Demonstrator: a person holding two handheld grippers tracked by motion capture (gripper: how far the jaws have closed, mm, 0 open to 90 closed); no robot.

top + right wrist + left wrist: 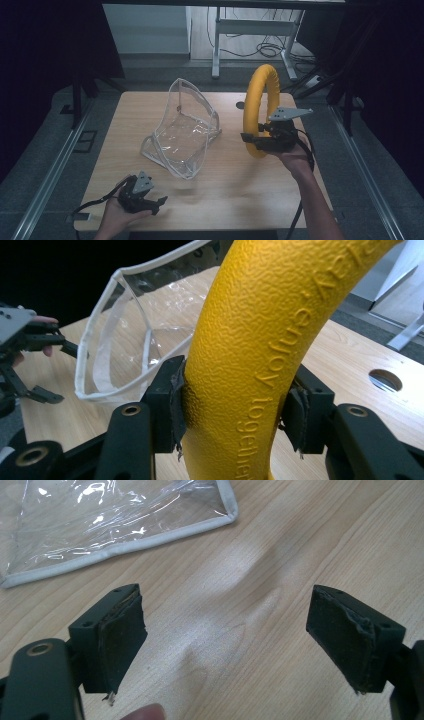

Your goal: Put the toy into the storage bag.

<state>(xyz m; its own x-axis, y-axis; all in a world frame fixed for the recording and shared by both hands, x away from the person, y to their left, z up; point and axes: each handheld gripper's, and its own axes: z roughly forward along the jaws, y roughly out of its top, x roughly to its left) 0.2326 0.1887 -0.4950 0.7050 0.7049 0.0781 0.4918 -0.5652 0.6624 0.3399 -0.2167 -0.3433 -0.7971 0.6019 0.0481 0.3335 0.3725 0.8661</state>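
A thick yellow foam ring [256, 105] stands upright over the right half of the wooden table [225, 195]. My right gripper [251, 140] is shut on its lower part; in the right gripper view the yellow ring [250, 365] sits squeezed between both pads [176, 405] of the right gripper [234, 412]. A clear plastic bag [181, 131] with grey edging lies open at the table's middle, also seen as the clear bag [130, 330] and clear bag [115, 520]. My left gripper [161, 204] rests near the front left edge, open, and the left gripper [225, 640] has nothing but bare wood between its fingers.
A round hole [240, 105] is cut into the tabletop behind the ring. Dark curtains flank the table; a metal desk frame [252, 30] and cables stand on the floor beyond the far edge.
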